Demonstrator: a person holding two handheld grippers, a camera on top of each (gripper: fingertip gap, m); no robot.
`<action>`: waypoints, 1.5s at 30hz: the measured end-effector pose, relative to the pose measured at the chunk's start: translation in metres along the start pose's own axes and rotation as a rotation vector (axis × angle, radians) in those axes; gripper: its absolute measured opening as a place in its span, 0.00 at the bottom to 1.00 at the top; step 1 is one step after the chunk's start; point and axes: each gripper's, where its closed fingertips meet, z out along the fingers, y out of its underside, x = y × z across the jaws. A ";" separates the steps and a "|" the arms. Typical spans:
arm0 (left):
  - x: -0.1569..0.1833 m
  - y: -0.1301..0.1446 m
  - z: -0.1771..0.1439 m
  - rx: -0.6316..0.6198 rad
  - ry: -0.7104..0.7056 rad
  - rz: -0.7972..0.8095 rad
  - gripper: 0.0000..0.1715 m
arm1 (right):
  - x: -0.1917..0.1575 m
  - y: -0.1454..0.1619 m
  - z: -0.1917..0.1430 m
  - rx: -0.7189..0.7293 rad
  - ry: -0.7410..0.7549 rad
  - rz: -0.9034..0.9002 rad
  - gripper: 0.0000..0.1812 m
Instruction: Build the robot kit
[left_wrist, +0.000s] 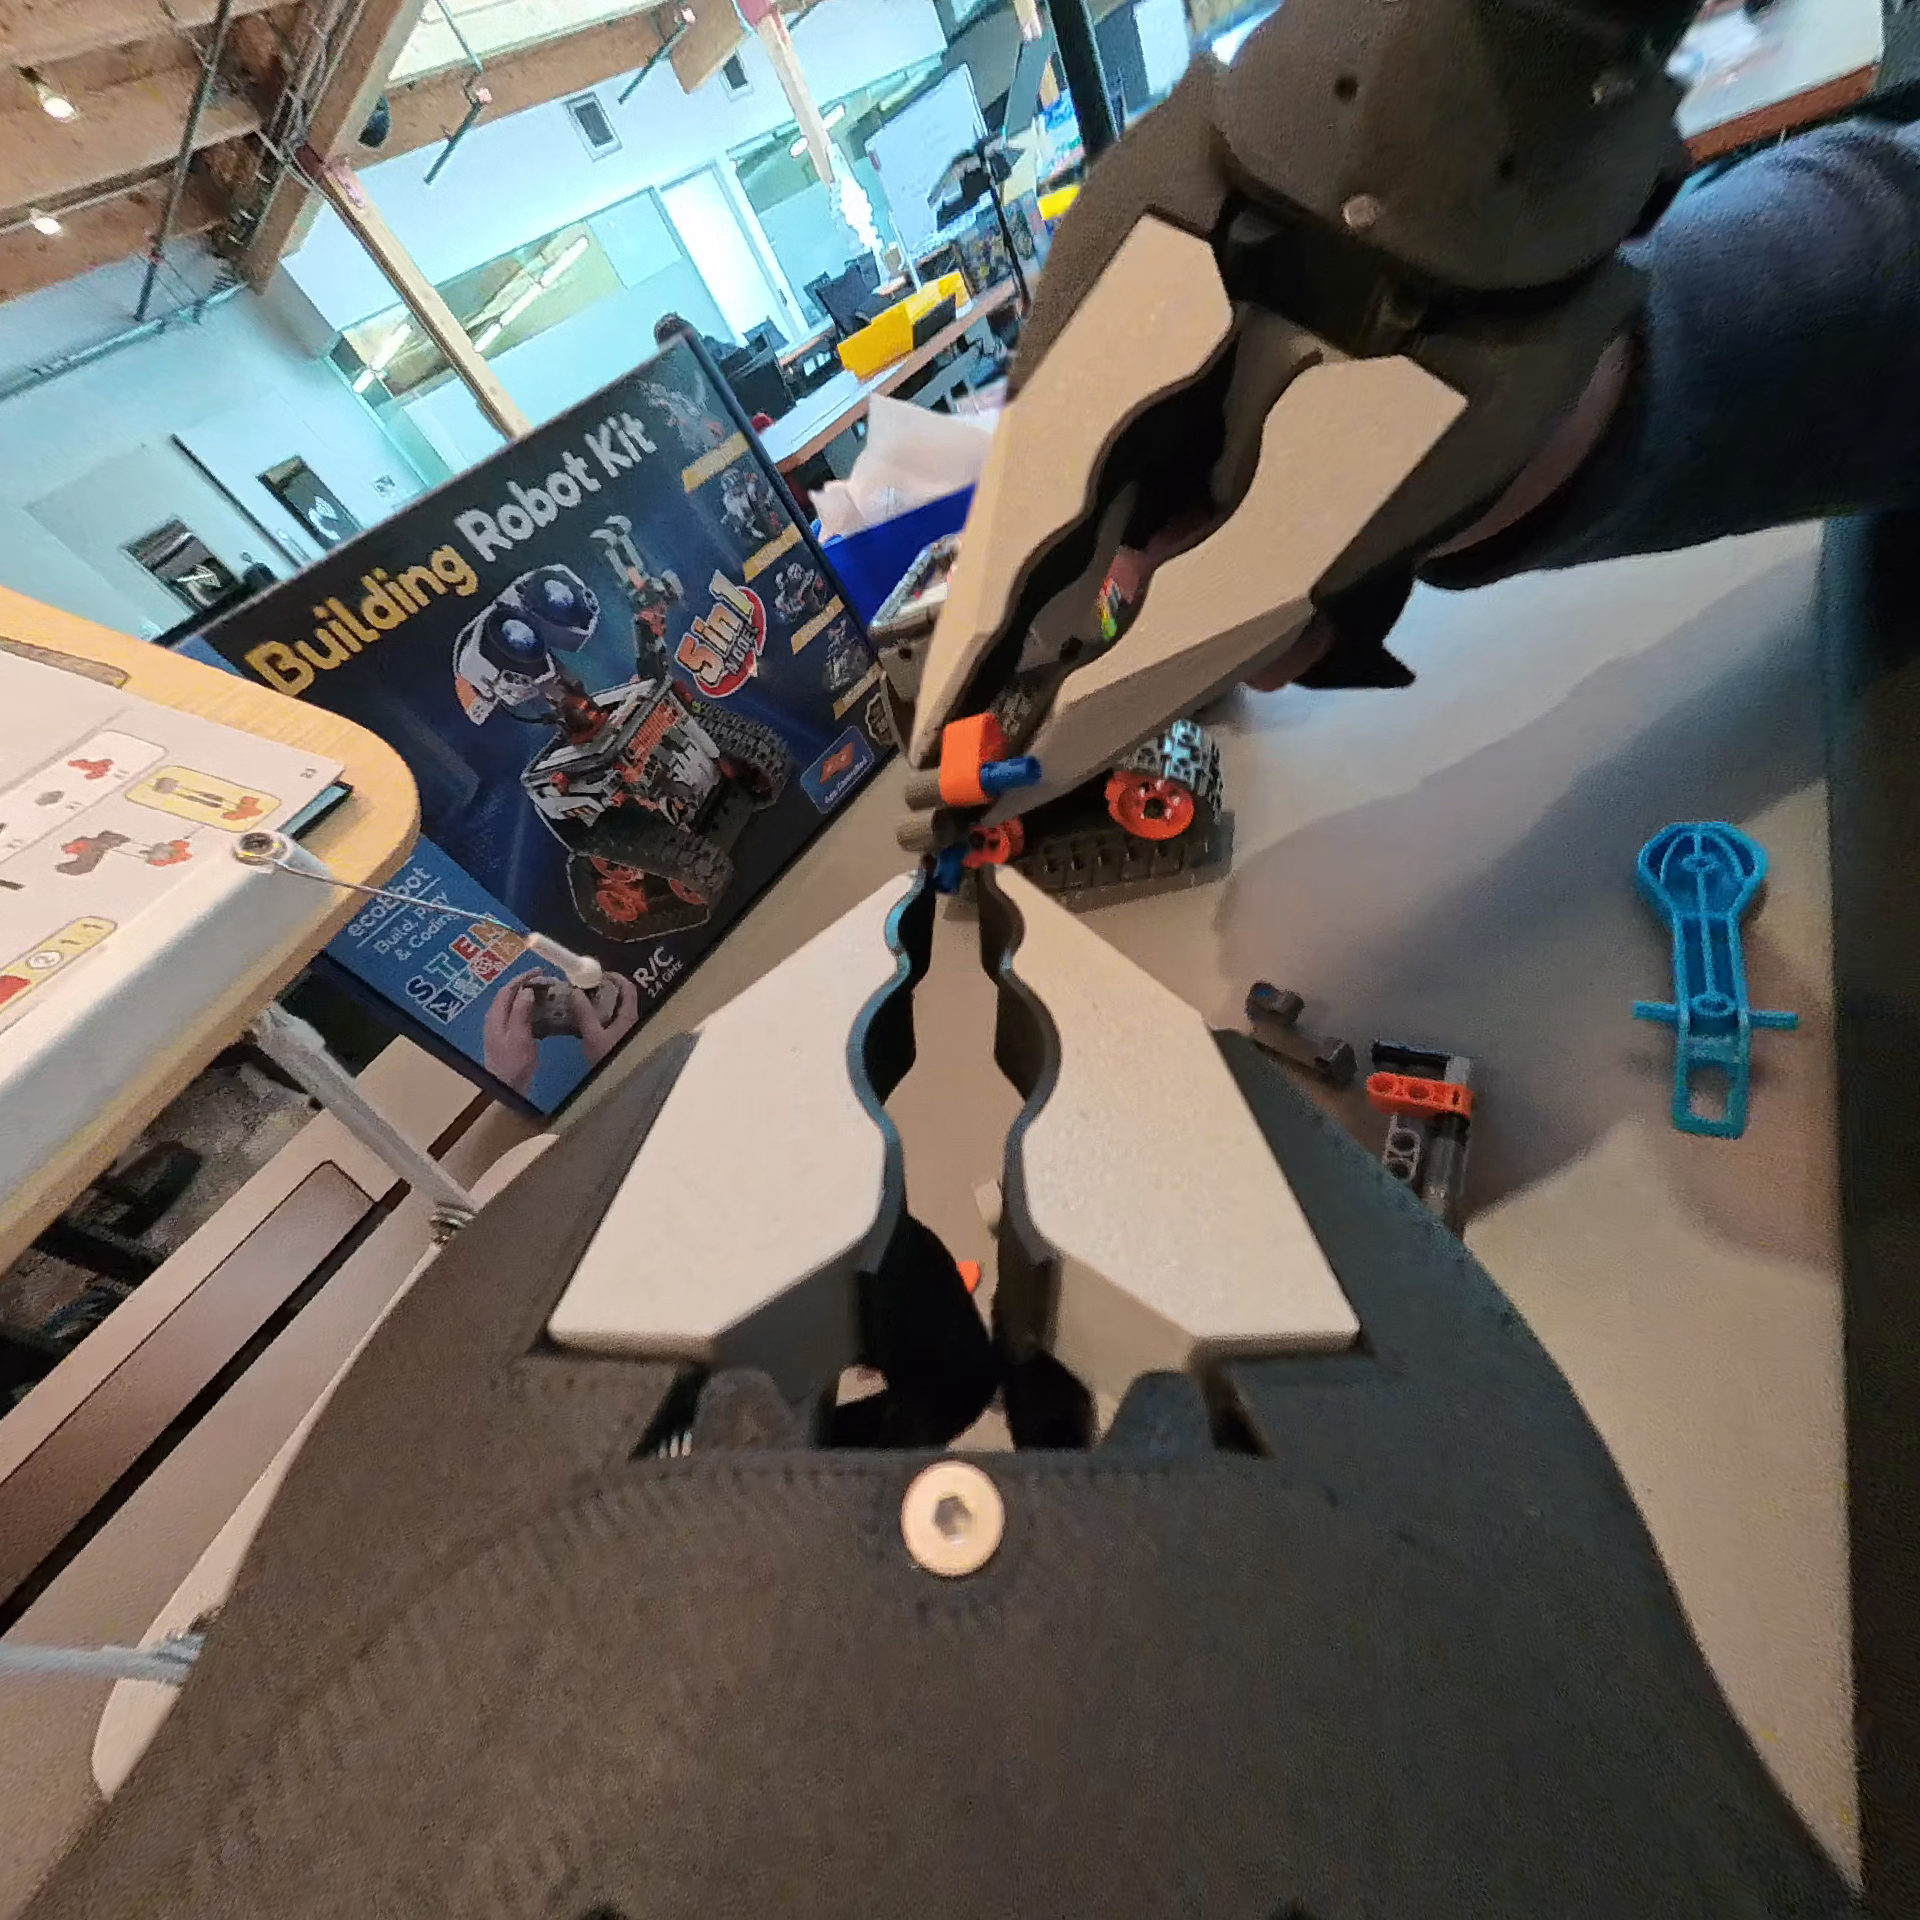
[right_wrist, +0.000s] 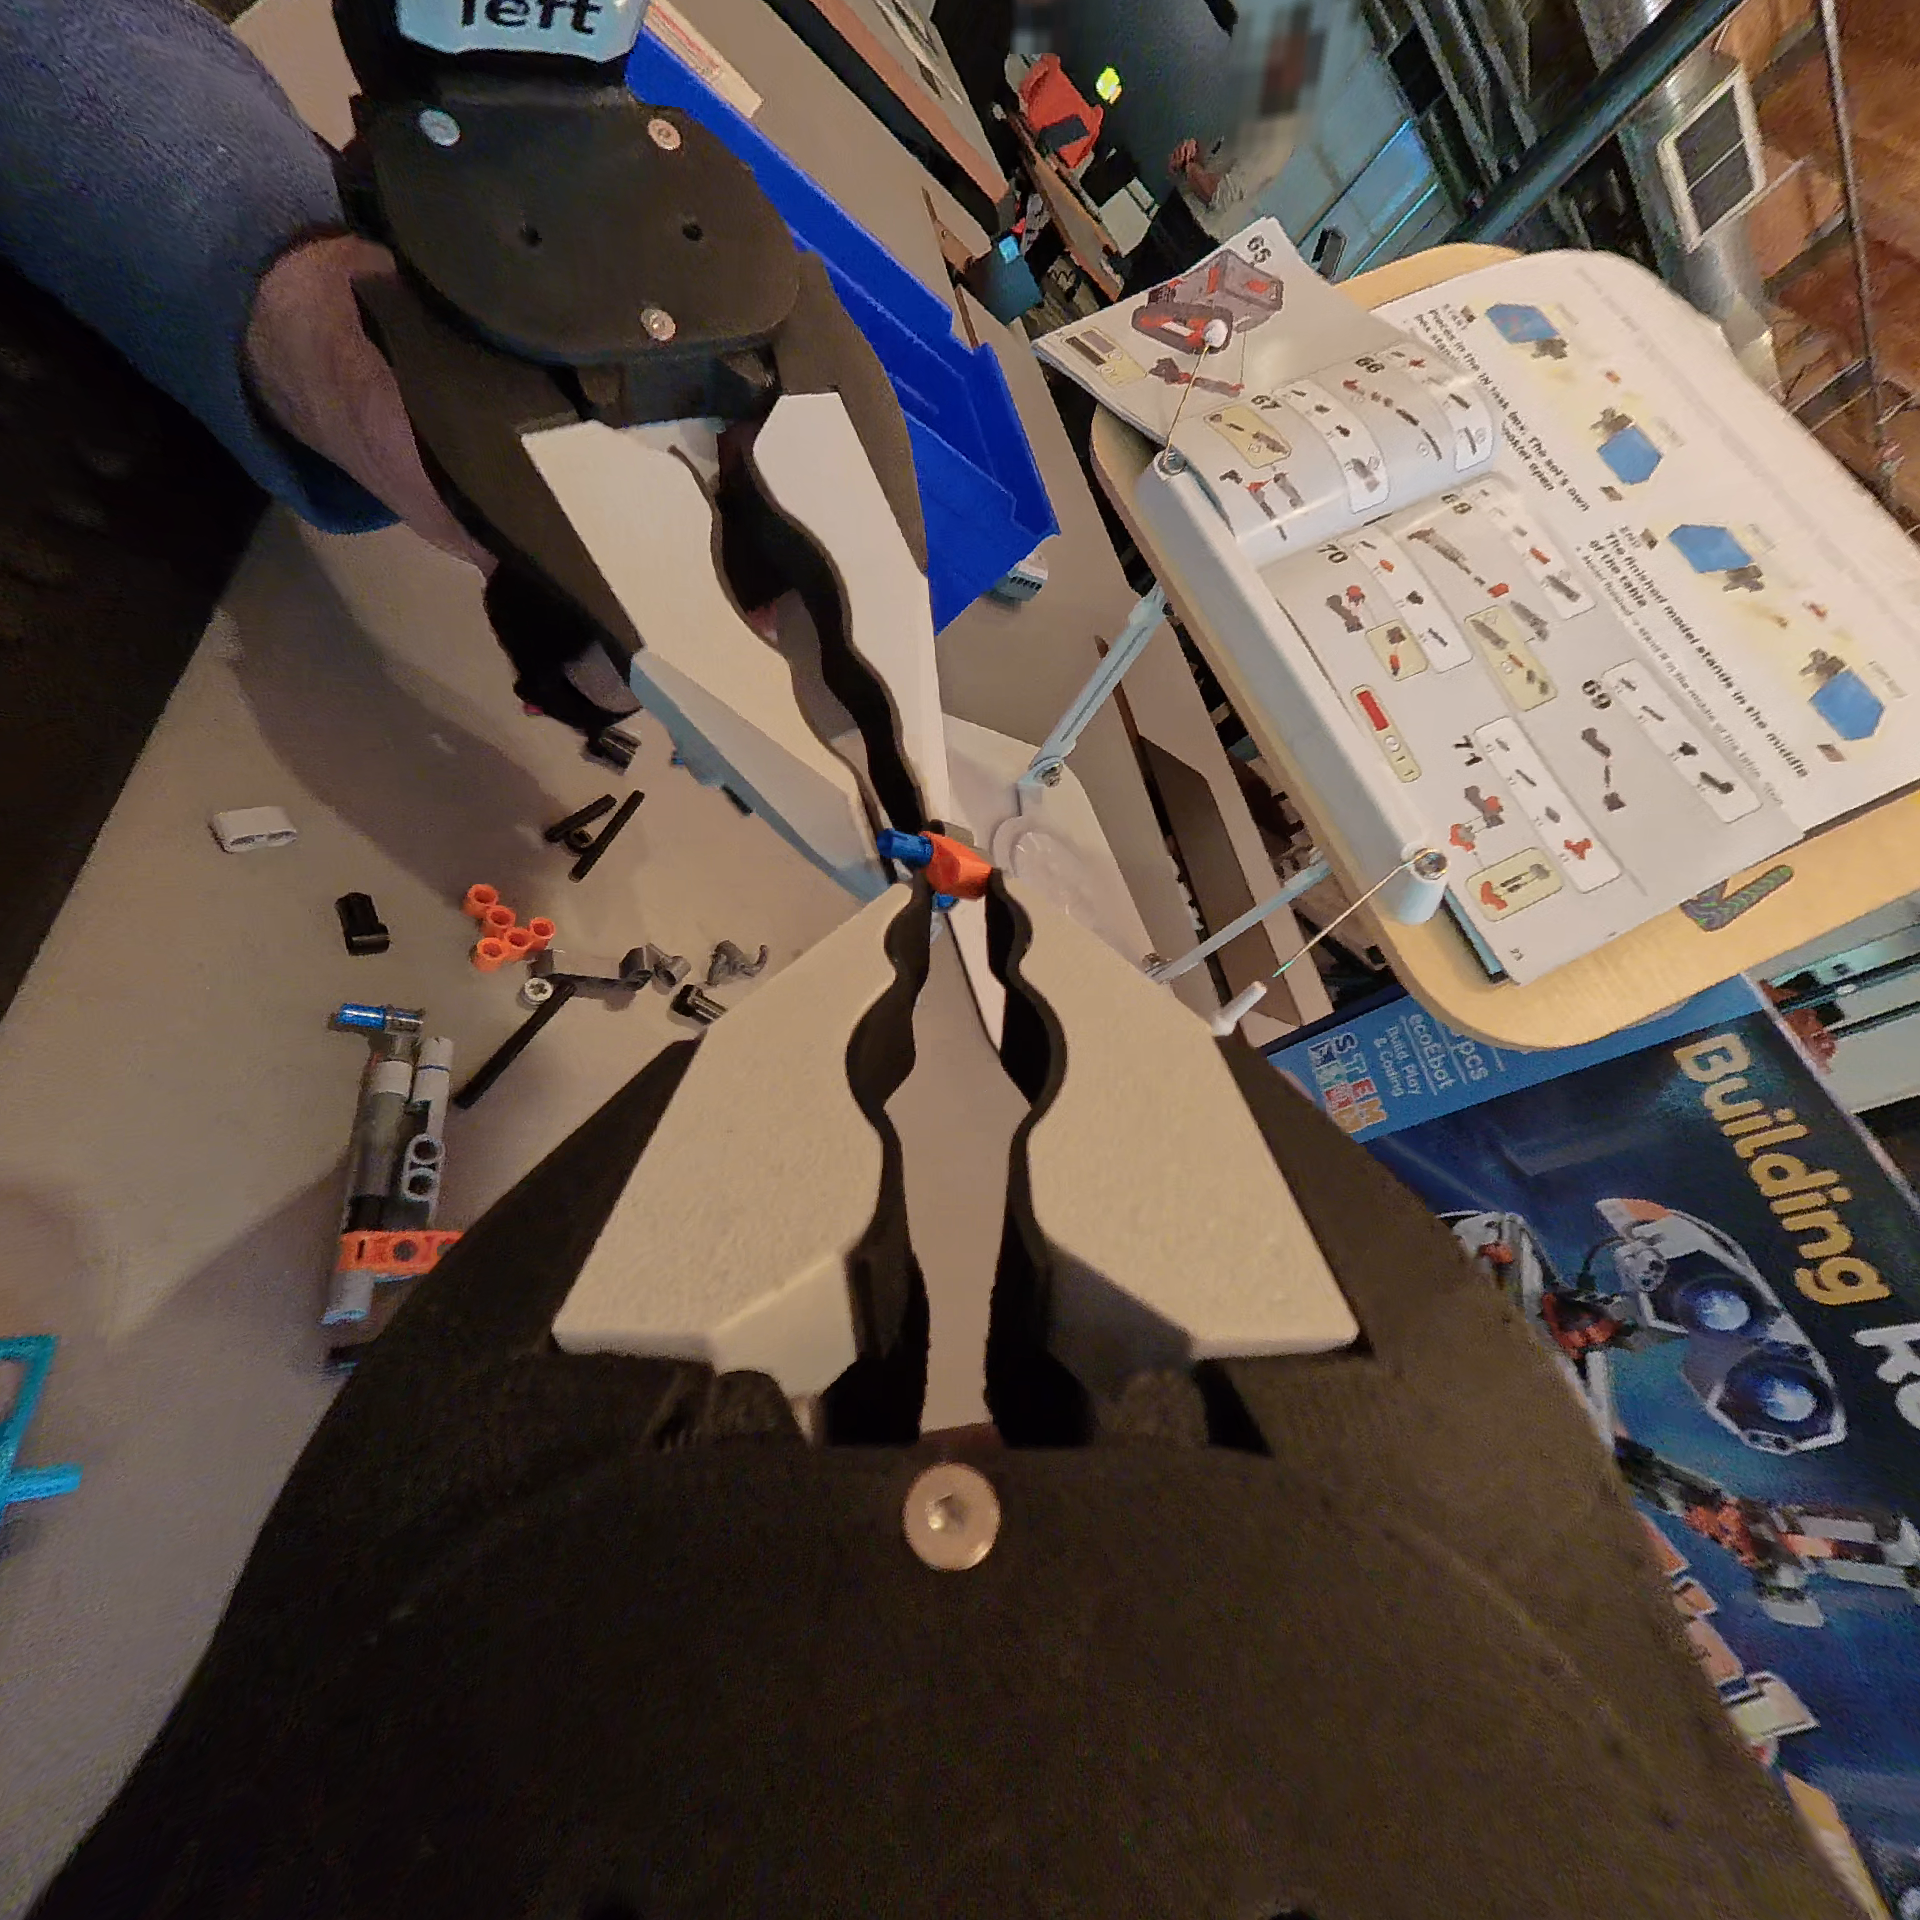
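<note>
The right hand-held gripper (left_wrist: 961, 779) is clamped on a small orange plastic connector with a blue pin (left_wrist: 977, 764) above the grey table (left_wrist: 1558, 727). The left hand-held gripper (left_wrist: 956, 883), tip to tip with it, pinches a blue pin (left_wrist: 948, 868) on the same small assembly.

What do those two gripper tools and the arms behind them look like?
Each gripper, left and right, is a rough matte-black printed shell with one silver screw. From it jut two pale grey wedge fingers with wavy black inner edges. The left carries a light blue label. Both arms wear a blue-grey sleeve.
</note>
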 end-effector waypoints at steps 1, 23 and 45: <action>-0.001 -0.003 -0.002 0.013 0.001 -0.011 0.04 | 0.002 0.000 -0.001 0.006 0.008 -0.011 0.04; 0.002 -0.007 0.004 0.049 0.092 -0.076 0.05 | -0.003 -0.002 -0.005 -0.038 -0.086 -0.101 0.04; -0.026 -0.021 0.003 0.025 -0.265 0.136 0.03 | 0.018 -0.016 -0.001 0.047 -0.096 0.554 0.05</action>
